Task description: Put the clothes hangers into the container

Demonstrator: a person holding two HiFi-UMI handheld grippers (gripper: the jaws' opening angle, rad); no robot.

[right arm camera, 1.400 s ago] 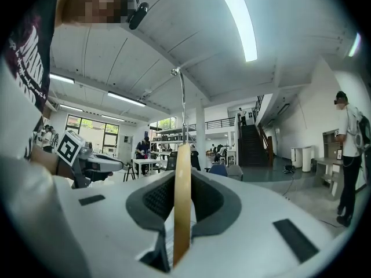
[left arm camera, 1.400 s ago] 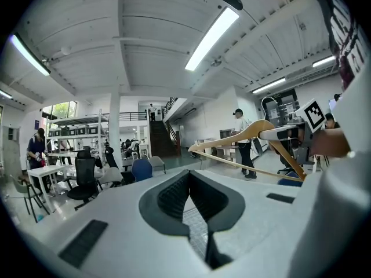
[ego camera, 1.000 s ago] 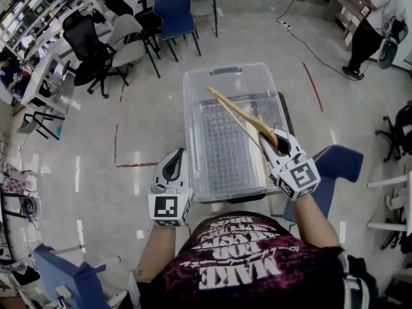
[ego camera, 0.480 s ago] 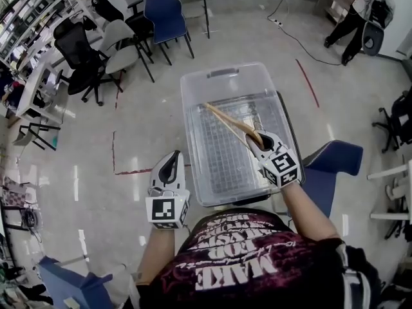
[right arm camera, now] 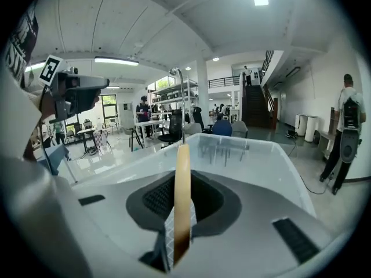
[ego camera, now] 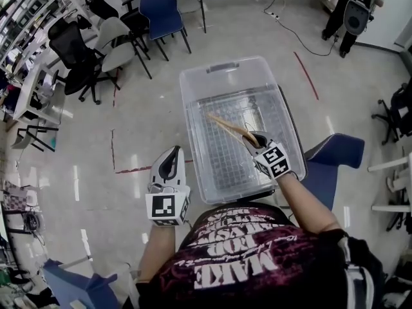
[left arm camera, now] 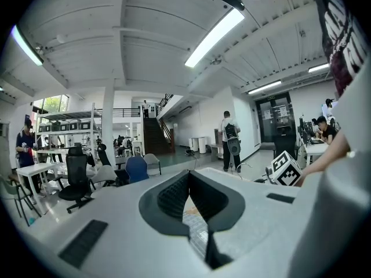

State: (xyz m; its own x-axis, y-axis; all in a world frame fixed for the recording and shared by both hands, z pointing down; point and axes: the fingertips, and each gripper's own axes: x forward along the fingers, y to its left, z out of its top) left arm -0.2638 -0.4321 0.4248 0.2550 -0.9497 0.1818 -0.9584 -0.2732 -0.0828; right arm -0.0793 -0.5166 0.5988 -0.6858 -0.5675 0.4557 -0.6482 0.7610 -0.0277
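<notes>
The right gripper (ego camera: pixel 252 138) is pinching the wooden hanger (right arm camera: pixel 182 184) by one end, its jaws standing slightly apart with the wood clamped between the pads. The bar is running straight out ahead of them, and its metal hook (right arm camera: pixel 182 100) is rising beyond the tips. The hanger is hanging inside the clear container (ego camera: pixel 223 67), just above the gridded bottom, which lies under and ahead of the jaws. The placing step looks to be under way. The next move probably calls for lowering the wood onto the bottom, spreading the jaws, then drawing back clear of the rim.

The left gripper (ego camera: pixel 171 165) is waiting outside the container's near left corner, jaws pressed together on nothing.

The person's shirt (ego camera: pixel 248 250) is showing "MAKE" upside down; its other lines aren't legible. The marker cubes (ego camera: pixel 166 208) carry square codes only.
</notes>
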